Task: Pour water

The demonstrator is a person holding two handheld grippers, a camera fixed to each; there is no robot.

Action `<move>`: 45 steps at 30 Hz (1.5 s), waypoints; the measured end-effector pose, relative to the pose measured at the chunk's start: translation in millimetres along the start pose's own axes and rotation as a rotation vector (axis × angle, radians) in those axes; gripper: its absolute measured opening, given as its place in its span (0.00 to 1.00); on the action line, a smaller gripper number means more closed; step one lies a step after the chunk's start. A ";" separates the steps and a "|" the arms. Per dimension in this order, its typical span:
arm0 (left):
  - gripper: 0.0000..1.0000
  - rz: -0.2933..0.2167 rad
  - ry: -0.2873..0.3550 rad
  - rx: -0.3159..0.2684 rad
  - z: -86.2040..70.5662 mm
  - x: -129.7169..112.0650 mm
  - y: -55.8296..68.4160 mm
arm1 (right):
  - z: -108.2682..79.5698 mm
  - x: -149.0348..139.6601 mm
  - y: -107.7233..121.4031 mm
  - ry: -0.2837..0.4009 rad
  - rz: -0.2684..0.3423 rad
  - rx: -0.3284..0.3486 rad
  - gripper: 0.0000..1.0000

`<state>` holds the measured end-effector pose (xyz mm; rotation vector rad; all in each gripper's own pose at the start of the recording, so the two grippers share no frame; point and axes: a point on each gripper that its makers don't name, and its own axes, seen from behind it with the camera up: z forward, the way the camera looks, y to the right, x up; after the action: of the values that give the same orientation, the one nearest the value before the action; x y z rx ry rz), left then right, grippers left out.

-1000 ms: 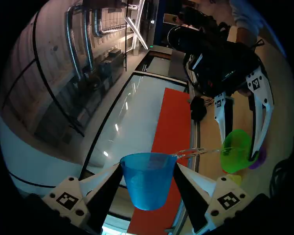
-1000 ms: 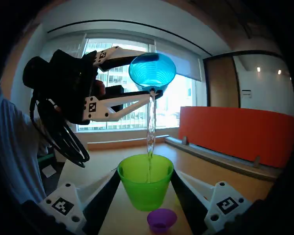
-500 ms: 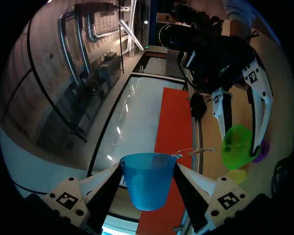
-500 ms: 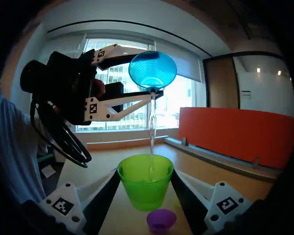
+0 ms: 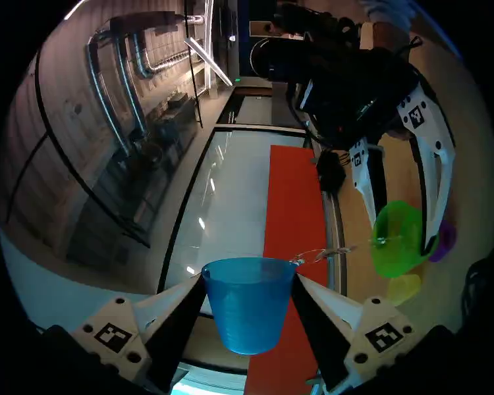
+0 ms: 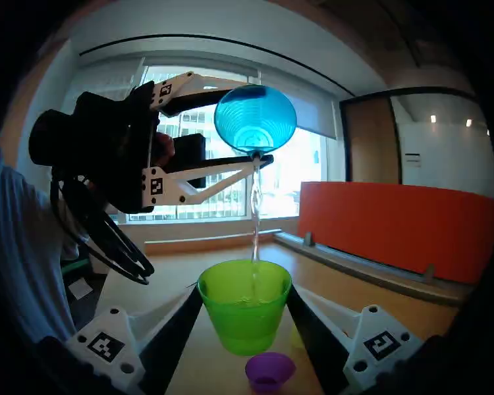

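Water [image 6: 254, 217] falls in a thin, twisting thread from the lip of a blue plastic cup [image 6: 255, 120] into a translucent green plastic cup [image 6: 244, 322] directly below. In the right gripper view we see the left gripper [image 6: 259, 124] held high, its white jaws clenched on the blue cup's tapered, finely ribbed sides, with the cup tipped so that its round mouth faces the camera. The right gripper [image 6: 245, 296] grasps the green cup upright between its dark-lined jaws, above the pale wooden surface [image 6: 339, 280]; a shallow pool glints inside it.

A small purple cup [image 6: 270, 370] stands on the surface just below and in front of the green one. In the left gripper view a yellow cup [image 5: 404, 288] sits beside them. A smooth orange partition [image 6: 405, 224] runs along the far edge of the surface, and a bright window [image 6: 293, 178] lies behind the pour. We also see a person's light sleeve [image 6: 16, 263] at the left.
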<state>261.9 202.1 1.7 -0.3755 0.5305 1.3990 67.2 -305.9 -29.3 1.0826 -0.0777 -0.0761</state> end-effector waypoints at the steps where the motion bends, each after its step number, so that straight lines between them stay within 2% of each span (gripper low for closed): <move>1: 0.87 0.006 0.001 0.001 0.5 0.7 0.0 | -0.1 0.1 0.3 0.000 0.000 -0.001 0.90; 15: 0.87 0.087 0.011 0.014 -0.6 8.5 -3.0 | -0.2 1.4 2.6 0.006 0.002 -0.007 0.90; 28: 0.87 0.204 0.023 0.033 0.7 15.9 -5.5 | 1.6 3.8 3.6 0.015 0.007 -0.011 0.90; 39: 0.87 0.243 0.034 0.043 -0.8 22.3 -7.1 | -0.7 5.5 3.9 0.020 0.009 -0.014 0.90; 45: 0.87 0.245 0.037 0.044 -1.4 23.7 -7.8 | -1.3 6.7 2.8 0.023 0.007 -0.014 0.90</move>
<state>271.5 219.8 -13.2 -0.3085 0.6535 1.6159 74.1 -304.2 -27.3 1.0685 -0.0603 -0.0582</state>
